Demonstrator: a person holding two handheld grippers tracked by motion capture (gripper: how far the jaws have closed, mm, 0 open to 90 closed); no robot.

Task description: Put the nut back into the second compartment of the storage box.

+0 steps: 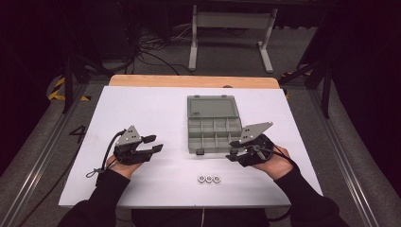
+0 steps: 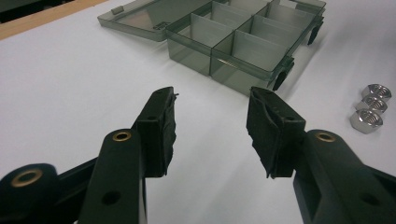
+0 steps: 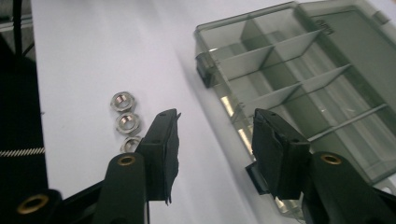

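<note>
Both grippers of mine, left gripper (image 1: 154,144) and right gripper (image 1: 232,151), jaws wide apart and empty, over white table (image 1: 142,109) in dark room, three nuts (image 1: 208,178) near front edge, one open compartment box (image 1: 212,124) behind them

Black long sleeves, black left gripper (image 1: 152,145) and right gripper (image 1: 232,150) with grey three-cornered plates, brass-ringed screw holes, trailing black cables.

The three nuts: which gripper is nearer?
Right. The right gripper hovers just up and right of the three nuts, beside the organizer box; the left gripper sits farther off to their left.
</note>
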